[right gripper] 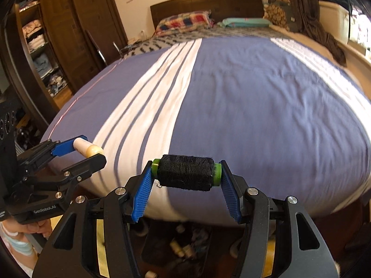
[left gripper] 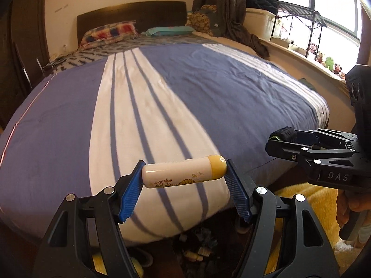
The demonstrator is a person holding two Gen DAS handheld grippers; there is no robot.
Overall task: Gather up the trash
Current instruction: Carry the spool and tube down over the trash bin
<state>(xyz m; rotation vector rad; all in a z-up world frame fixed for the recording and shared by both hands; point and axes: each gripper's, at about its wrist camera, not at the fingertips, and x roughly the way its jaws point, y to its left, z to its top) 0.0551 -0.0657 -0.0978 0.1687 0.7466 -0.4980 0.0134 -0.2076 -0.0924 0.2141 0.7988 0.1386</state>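
Over the near end of the striped bed [left gripper: 208, 88], the left gripper [left gripper: 184, 173] clamps a cream bottle [left gripper: 183, 171] endwise, the right gripper [right gripper: 186, 173] pinches a black thread spool [right gripper: 186, 172], while the dark bin [right gripper: 176, 245] below stays half hidden, its contents blurred.

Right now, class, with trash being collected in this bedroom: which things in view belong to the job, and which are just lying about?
Part of the job:
- cream tube with yellow cap, gripped end to end in the left claw
- spool of black thread, gripped in the right claw

Just lying about:
- patterned pillows
- striped bedcover
- toys on the windowsill
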